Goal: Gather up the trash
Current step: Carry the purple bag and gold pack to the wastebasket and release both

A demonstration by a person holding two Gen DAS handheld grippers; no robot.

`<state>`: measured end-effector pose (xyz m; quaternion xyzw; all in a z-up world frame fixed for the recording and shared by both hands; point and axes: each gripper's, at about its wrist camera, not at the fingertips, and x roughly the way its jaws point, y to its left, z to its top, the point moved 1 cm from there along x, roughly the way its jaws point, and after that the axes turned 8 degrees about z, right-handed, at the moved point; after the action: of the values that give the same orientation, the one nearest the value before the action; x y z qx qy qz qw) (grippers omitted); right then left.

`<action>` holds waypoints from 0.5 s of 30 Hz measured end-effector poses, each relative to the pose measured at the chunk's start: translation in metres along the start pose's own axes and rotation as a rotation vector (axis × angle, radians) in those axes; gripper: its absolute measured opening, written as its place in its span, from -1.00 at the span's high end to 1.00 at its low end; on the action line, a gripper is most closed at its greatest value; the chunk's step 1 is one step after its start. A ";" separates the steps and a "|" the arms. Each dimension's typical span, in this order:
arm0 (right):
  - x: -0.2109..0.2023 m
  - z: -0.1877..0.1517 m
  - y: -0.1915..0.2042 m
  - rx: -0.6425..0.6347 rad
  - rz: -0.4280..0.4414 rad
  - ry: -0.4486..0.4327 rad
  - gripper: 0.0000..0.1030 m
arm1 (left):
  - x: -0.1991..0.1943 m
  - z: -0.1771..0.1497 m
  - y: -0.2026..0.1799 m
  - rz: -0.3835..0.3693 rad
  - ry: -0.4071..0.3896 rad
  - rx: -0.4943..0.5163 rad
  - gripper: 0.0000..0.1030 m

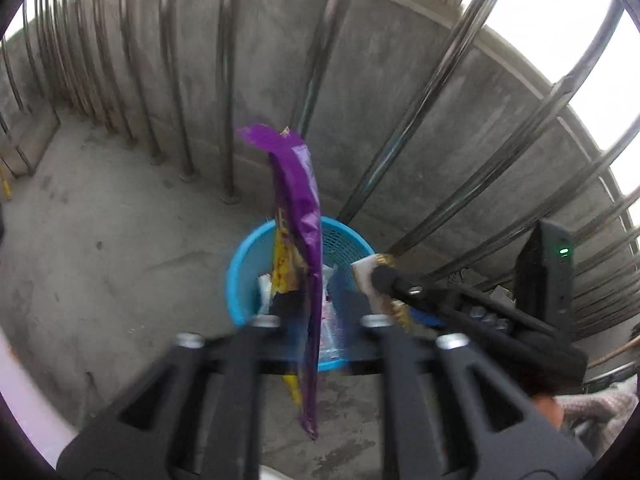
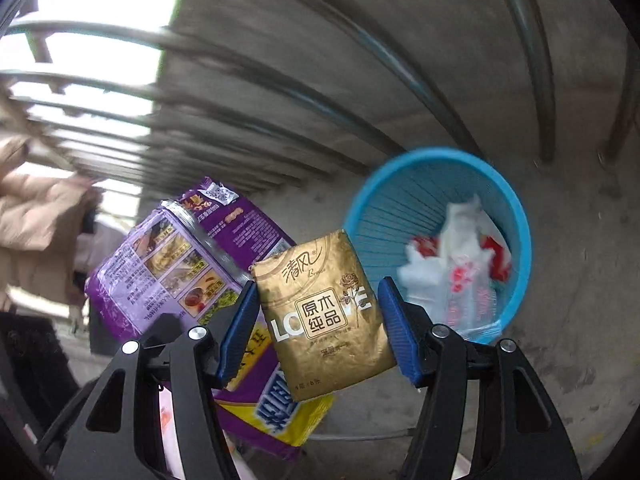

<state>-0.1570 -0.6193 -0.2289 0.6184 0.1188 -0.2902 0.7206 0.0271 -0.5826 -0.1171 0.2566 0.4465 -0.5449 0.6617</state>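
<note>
Above a concrete floor (image 1: 100, 248), beside a concrete wall fronted by steel railing bars (image 1: 228, 92), stands a blue mesh wastebasket (image 1: 240, 272). It already holds crumpled white plastic bags with red print (image 2: 460, 272).

The left tongs (image 1: 316, 308) hover over the basket with the jaws parted. A purple snack wrapper (image 1: 300, 216) with a yellow band hangs edge-on in the gap between them. The fingers are blurred, but the wrapper appears to touch neither one, so it looks loose rather than gripped.

The right tongs (image 2: 320, 324) are beside the basket, their blue ribbed pads (image 2: 240, 332) standing apart. Between the pads is a gold tissue packet (image 2: 324, 312), tilted, printed with Chinese characters, a rose and "LOVE". A narrow gap shows on each side of the packet, so the pads do not seem to press it. In the left wrist view the same packet (image 1: 372, 276) shows at the basket's right rim, at the tip of the right tongs.

A person's beige sleeve (image 2: 28, 220) fills the left edge of the right wrist view.
</note>
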 end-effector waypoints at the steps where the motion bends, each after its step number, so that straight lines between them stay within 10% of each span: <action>1: 0.013 0.003 -0.014 0.022 -0.021 0.017 -0.31 | 0.010 -0.001 0.001 -0.007 0.011 -0.019 0.02; 7: 0.036 0.004 -0.082 0.176 -0.131 0.019 -0.31 | 0.025 -0.009 0.015 -0.040 0.059 -0.123 -0.15; 15: -0.005 0.003 -0.076 0.149 -0.153 -0.178 -0.31 | -0.019 -0.007 0.040 0.022 -0.065 -0.149 -0.44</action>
<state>-0.2045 -0.6255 -0.2887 0.6313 0.0795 -0.4060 0.6560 0.0631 -0.5564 -0.1095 0.1939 0.4612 -0.5111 0.6990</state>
